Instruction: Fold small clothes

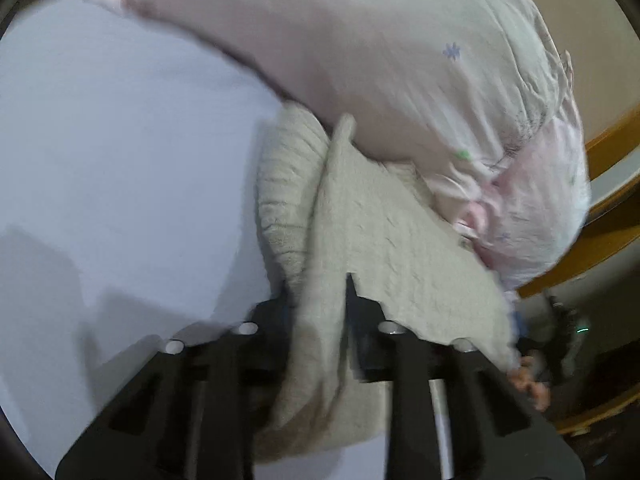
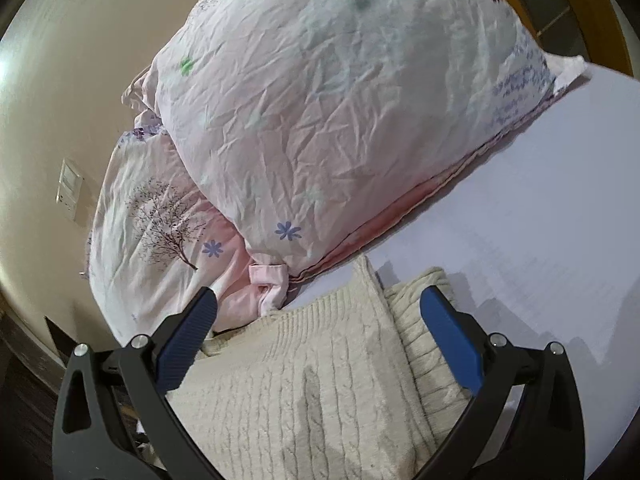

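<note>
— What's the left gripper (image 1: 320,300) doing?
— It pinches a fold of the cream knit sweater (image 1: 384,240), which runs toward 12 o'clock.
— And the right gripper (image 2: 320,312)?
— Wide apart, its blue pads (image 2: 448,332) straddling the sweater on the white bed sheet (image 2: 540,200); a floral pillow (image 2: 320,100) lies just beyond, at 12 o'clock.

A large, crumpled pale pink pillow (image 2: 320,120) printed with small blue and green flowers lay on the smooth white bed sheet (image 2: 540,200), its lower seam edge resting against the sheet. Beside and partly beneath it sat a second pinkish-white cushion (image 2: 144,216) bearing a bare dark tree print, close to the plain beige wall (image 2: 72,60), where a white rectangular switch plate (image 2: 69,190) was mounted. In the left wrist view, an orange-brown wooden frame (image 1: 608,140) curved behind the pillow (image 1: 380,60), blurred.
</note>
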`<move>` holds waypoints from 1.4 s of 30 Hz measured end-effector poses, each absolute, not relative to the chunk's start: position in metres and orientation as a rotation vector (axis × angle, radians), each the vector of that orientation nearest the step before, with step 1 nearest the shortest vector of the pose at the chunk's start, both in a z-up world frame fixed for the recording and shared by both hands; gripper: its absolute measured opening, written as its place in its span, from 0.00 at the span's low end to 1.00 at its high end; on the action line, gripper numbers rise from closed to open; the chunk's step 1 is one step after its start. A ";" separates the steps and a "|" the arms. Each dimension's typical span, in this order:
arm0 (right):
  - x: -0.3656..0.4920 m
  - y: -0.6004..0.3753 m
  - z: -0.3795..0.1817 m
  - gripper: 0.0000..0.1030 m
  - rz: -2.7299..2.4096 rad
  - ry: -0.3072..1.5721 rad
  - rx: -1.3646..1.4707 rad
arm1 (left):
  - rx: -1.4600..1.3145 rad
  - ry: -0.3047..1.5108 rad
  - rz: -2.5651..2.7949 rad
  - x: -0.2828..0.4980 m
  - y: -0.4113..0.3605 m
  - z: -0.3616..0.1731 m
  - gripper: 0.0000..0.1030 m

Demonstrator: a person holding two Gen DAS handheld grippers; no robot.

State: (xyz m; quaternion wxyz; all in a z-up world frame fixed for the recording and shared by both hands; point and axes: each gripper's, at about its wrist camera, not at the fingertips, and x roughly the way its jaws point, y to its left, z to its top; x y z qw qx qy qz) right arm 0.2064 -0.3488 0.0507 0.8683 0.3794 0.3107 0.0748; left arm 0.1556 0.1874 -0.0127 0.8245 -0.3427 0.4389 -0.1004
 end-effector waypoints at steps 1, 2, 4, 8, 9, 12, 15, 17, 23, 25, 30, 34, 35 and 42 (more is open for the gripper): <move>0.205 -0.350 0.051 0.98 0.160 0.645 0.800 | -0.759 0.922 -0.221 0.154 0.186 -0.010 0.19; 0.204 -0.353 0.053 0.98 0.166 0.634 0.811 | -0.802 0.899 -0.262 0.154 0.181 -0.002 0.18; 0.200 -0.360 0.056 0.98 0.170 0.611 0.832 | -0.818 0.847 -0.322 0.152 0.167 0.020 0.17; 0.193 -0.379 0.063 0.98 0.154 0.544 0.880 | -0.777 0.737 -0.570 0.161 0.082 0.080 0.17; 0.192 -0.382 0.063 0.98 0.153 0.540 0.887 | -0.776 0.732 -0.637 0.167 0.056 0.085 0.17; 0.195 -0.392 0.062 0.98 0.150 0.568 0.851 | -0.751 0.830 -0.818 0.193 -0.042 0.075 0.17; 0.198 -0.408 0.055 0.98 0.151 0.636 0.830 | -0.745 1.023 -0.895 0.213 -0.113 0.042 0.17; 0.200 -0.420 0.047 0.98 0.194 0.666 0.910 | -0.759 1.055 -0.951 0.215 -0.125 0.033 0.18; 0.219 -0.404 0.028 0.98 0.300 0.897 0.928 | -0.666 0.825 -0.775 0.196 -0.058 0.066 0.69; 0.223 -0.395 0.022 0.98 0.300 0.970 0.898 | -0.559 0.807 -0.596 0.192 -0.042 0.068 0.70; 0.226 -0.368 0.017 0.98 0.318 1.066 0.774 | -0.404 0.909 -0.396 0.196 -0.033 0.036 0.76; 0.224 -0.354 0.020 0.98 0.317 1.060 0.682 | -0.321 0.919 -0.358 0.197 -0.047 0.023 0.90; 0.224 -0.349 0.020 0.98 0.313 1.055 0.652 | -0.293 0.910 -0.347 0.198 -0.050 0.021 0.91; 0.219 -0.336 0.018 0.49 0.332 1.041 0.586 | -0.321 0.927 -0.375 0.198 -0.064 0.002 0.88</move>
